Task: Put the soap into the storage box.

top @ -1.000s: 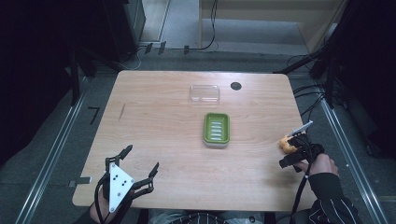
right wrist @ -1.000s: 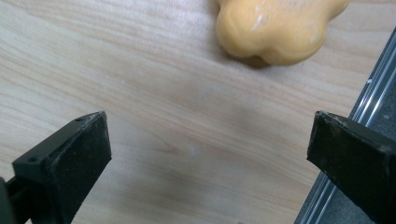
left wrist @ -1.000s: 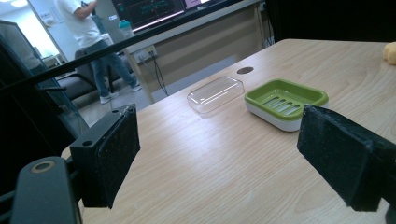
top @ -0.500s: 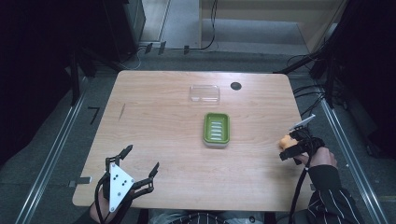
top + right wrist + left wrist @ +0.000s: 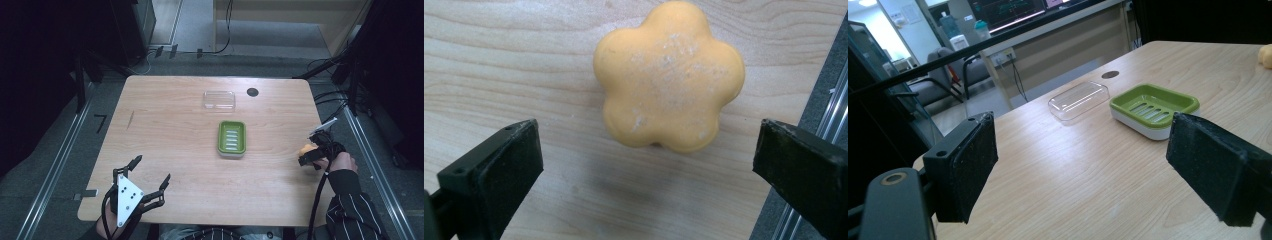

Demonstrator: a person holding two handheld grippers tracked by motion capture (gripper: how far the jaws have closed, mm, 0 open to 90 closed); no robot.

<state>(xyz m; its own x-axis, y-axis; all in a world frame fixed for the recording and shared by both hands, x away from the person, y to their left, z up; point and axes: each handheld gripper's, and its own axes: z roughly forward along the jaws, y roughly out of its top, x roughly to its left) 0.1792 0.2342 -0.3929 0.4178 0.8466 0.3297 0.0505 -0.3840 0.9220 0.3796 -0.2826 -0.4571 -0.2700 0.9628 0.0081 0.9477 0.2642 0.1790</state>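
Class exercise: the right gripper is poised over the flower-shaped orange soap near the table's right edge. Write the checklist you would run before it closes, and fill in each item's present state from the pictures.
1. Right gripper jaws open wide enough for the orange soap: ok.
2. Soap lies between the jaws: not ok; it sits ahead of the fingertips in the right gripper view.
3. Soap rests fully on the table, clear of the right edge: ok, but close.
4. Green soap dish empty and unobstructed: ok.
5. Clear lid lies apart from the dish: ok.
6. Left gripper open and out of the way at the near left: ok.
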